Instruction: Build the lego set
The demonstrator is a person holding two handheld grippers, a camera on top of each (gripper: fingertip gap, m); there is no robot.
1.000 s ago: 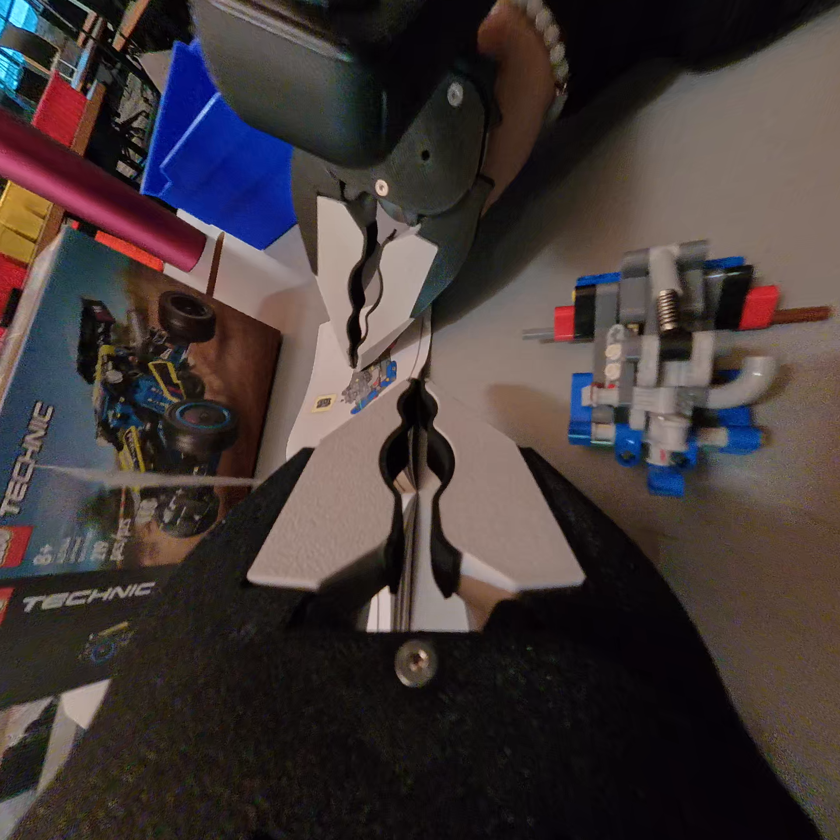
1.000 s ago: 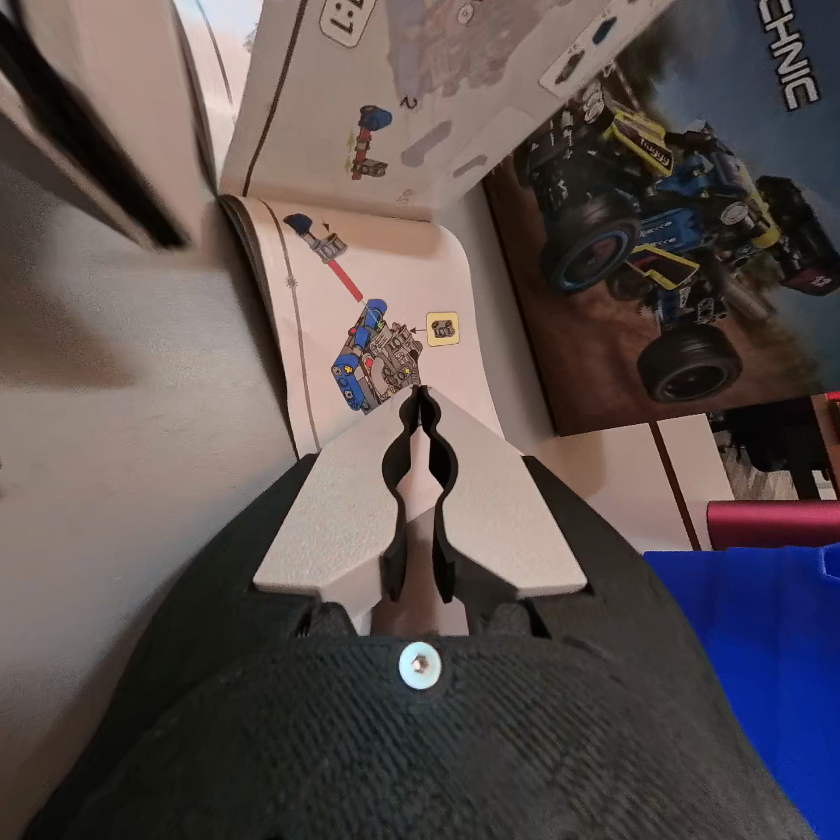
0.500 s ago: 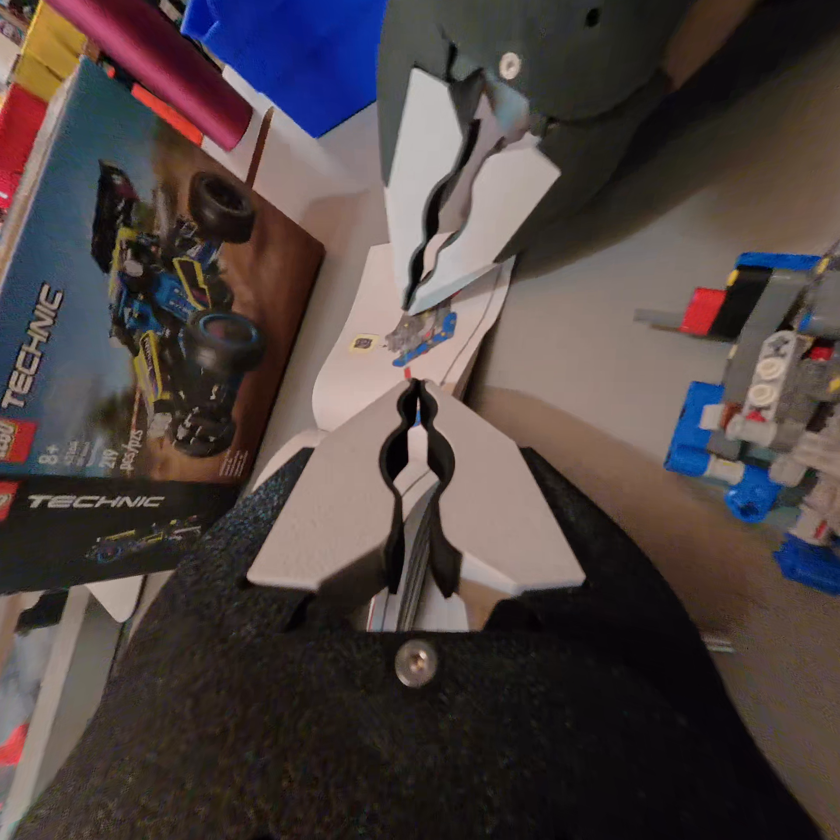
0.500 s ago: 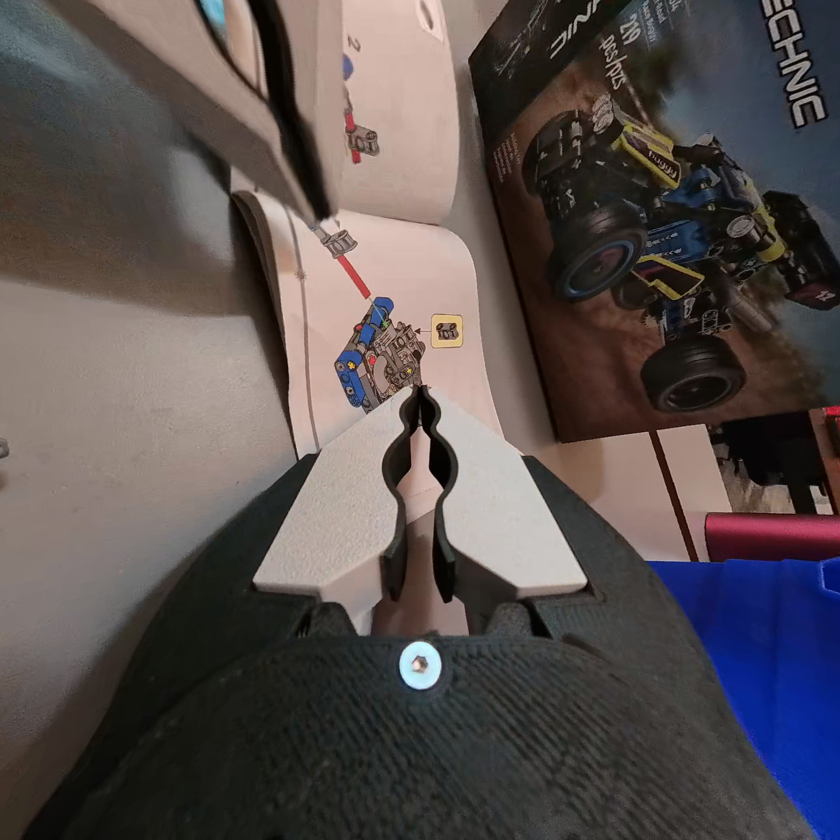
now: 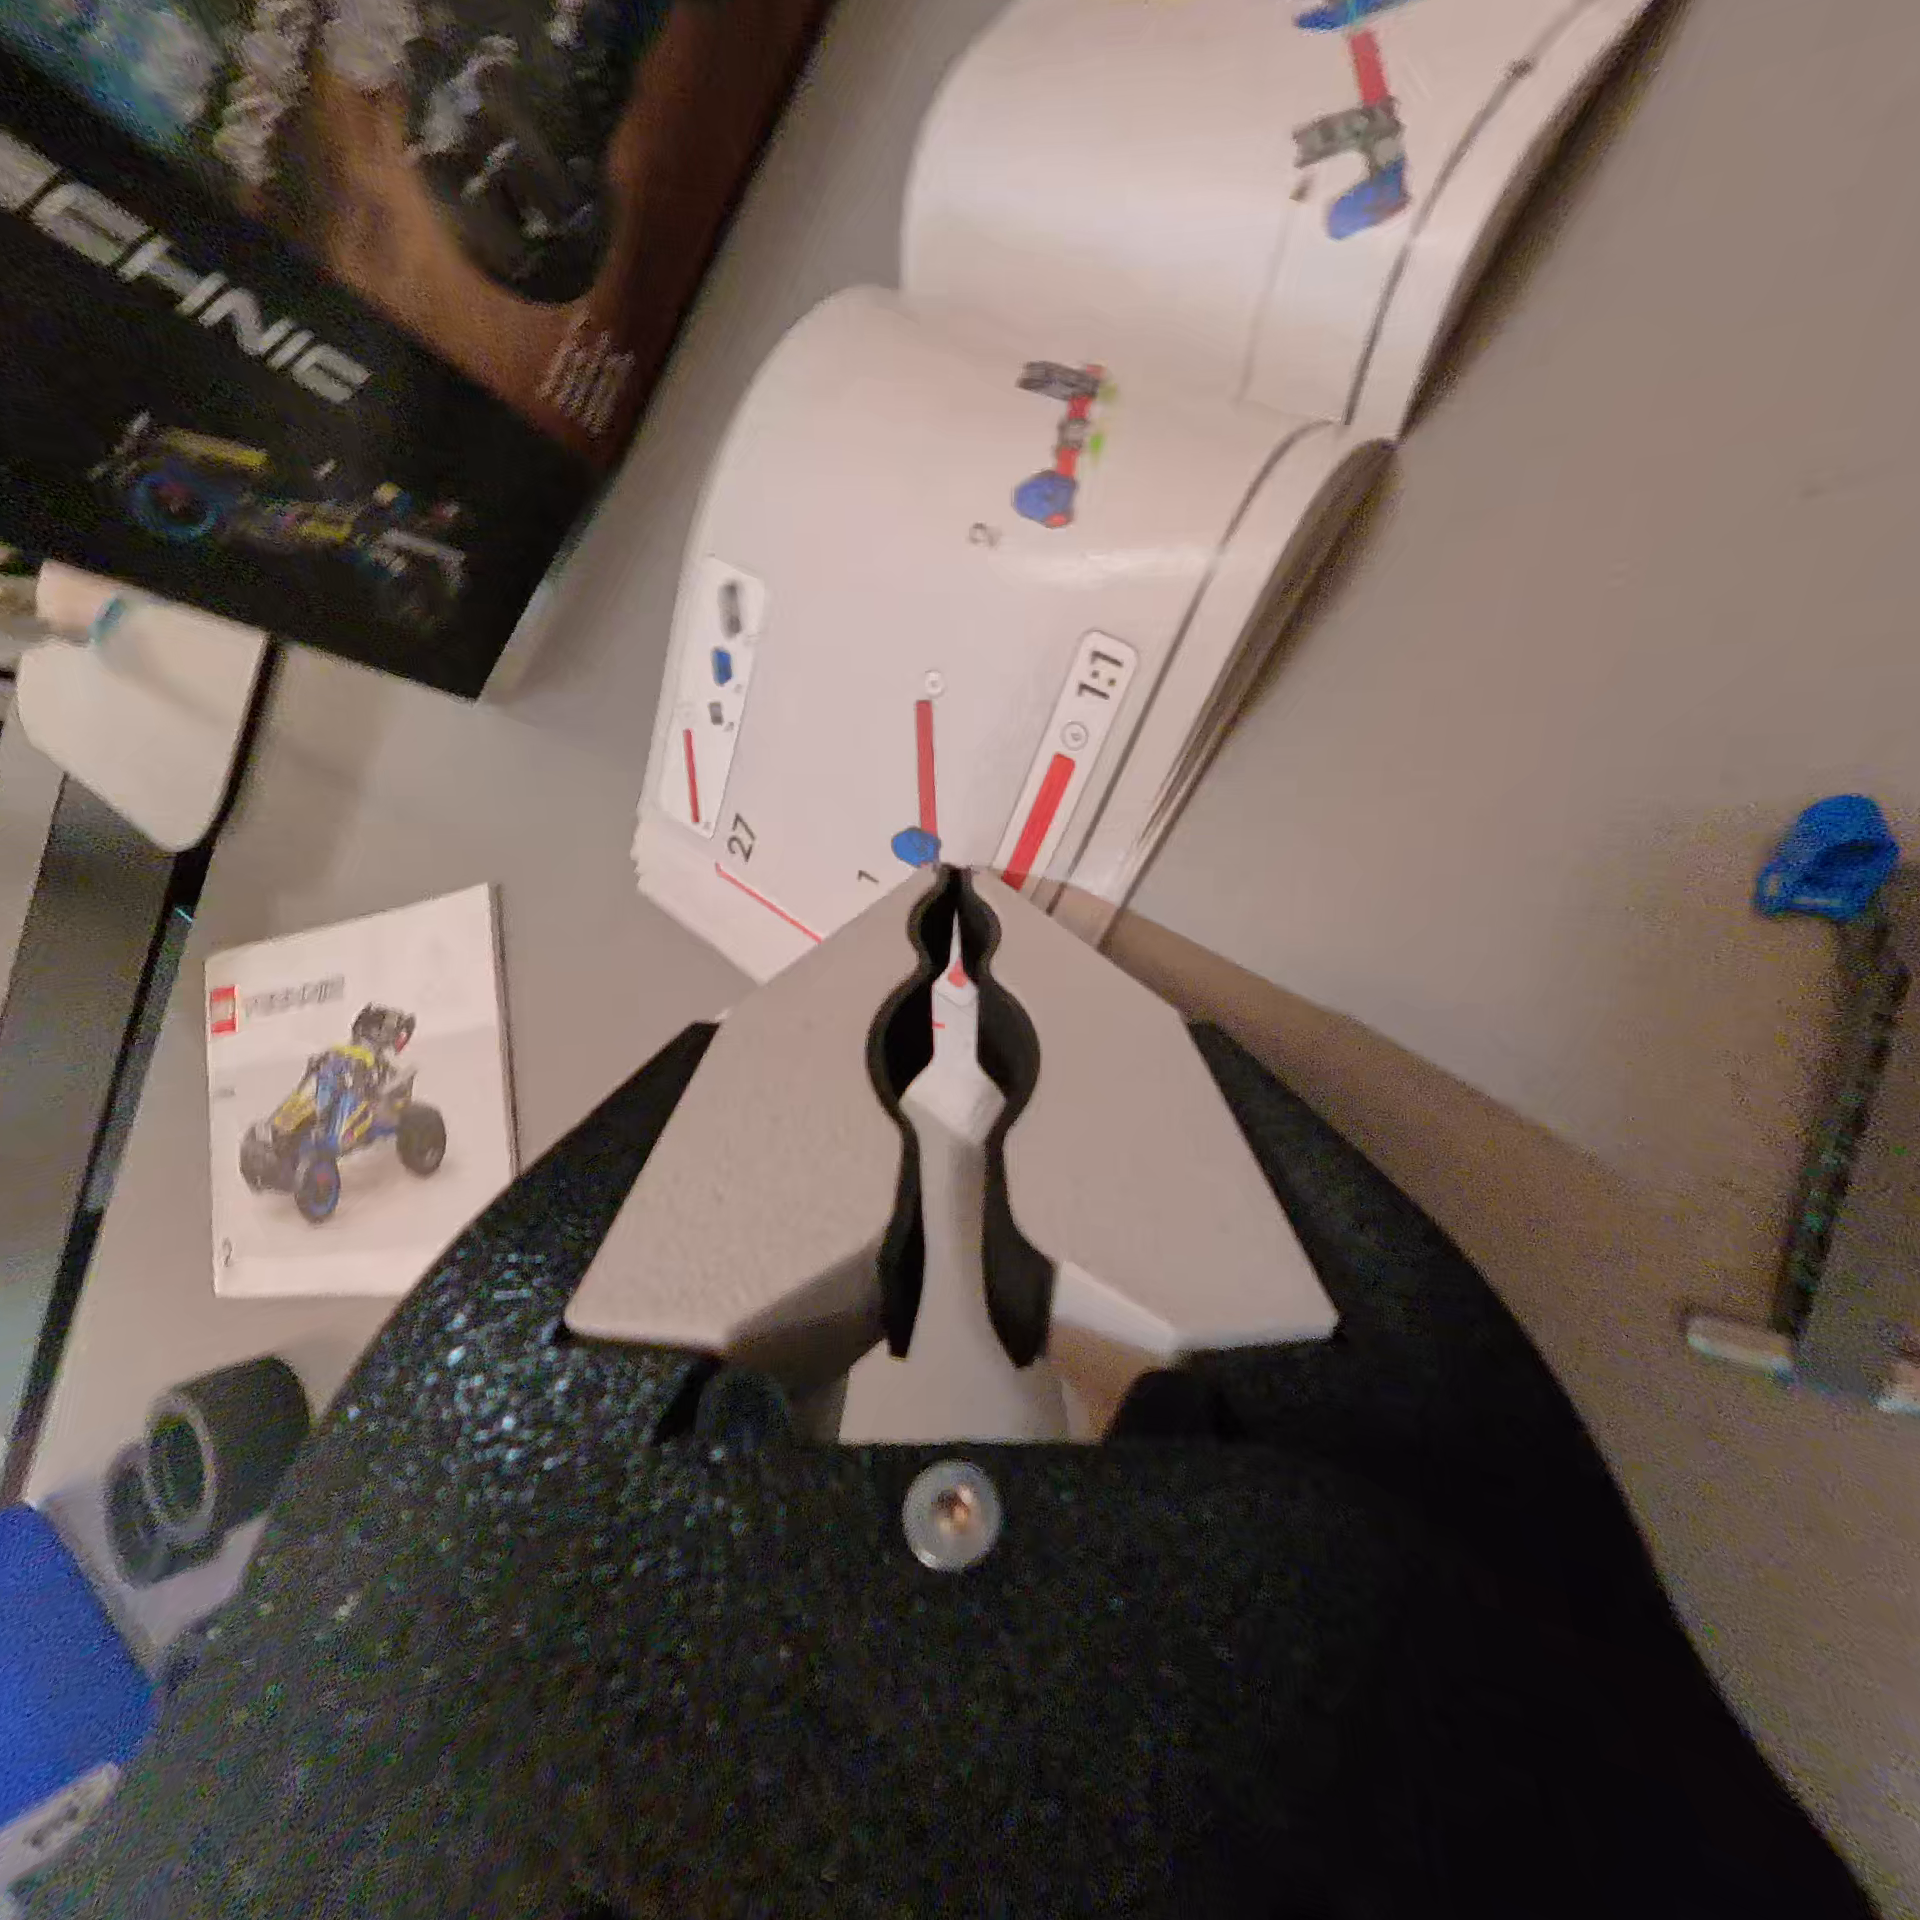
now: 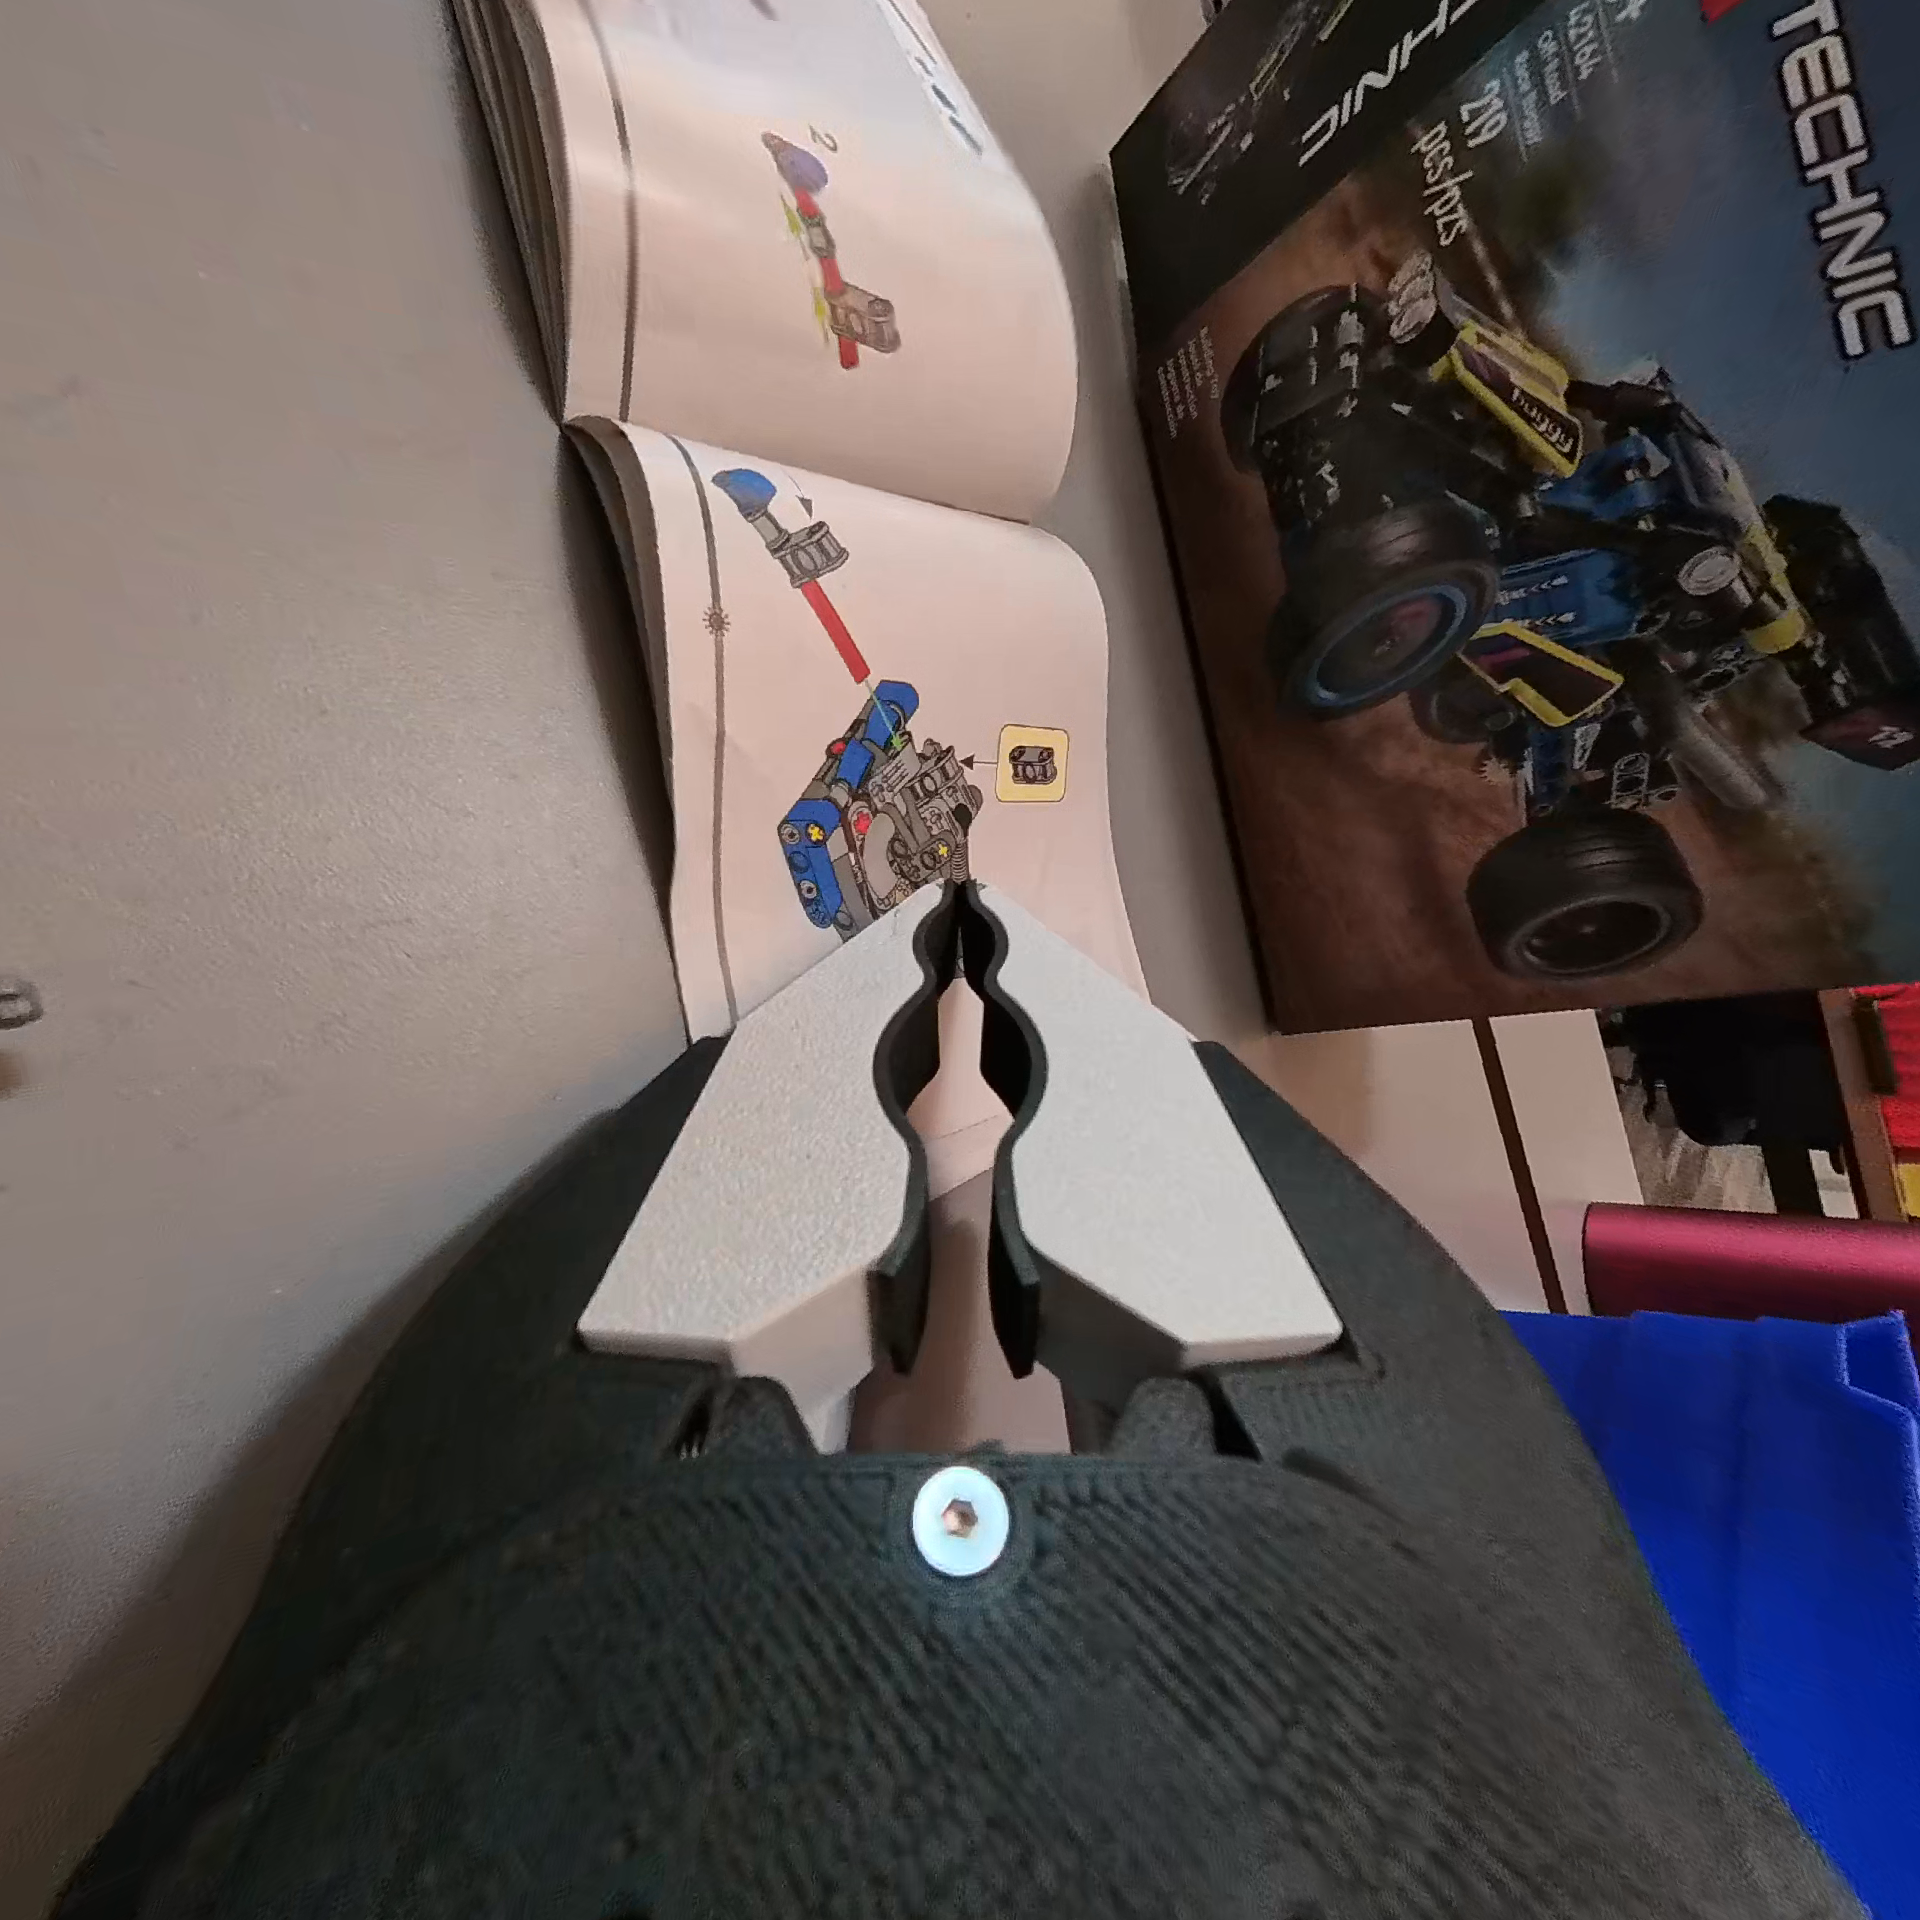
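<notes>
left tongs: together, tips meeting, nothing clamped, over near edge of open manual
right tongs: together, nothing clamped, over open page
tyres: 2 black, 8 o'clock in left view
small booklet: 1, closed, 9 o'clock, flat on surface
blue-tipped dark rod: 1 lego piece, 3 o'clock, apart from manual
open manual: 1, 12 o'clock, pages arched
lego box: 1, 1 o'clock in right view, just beside manual
blue bin: 1, 4 o'clock
change: right tongs gone from left view; built lego block gone from view; left view swung to manual's other page
</notes>
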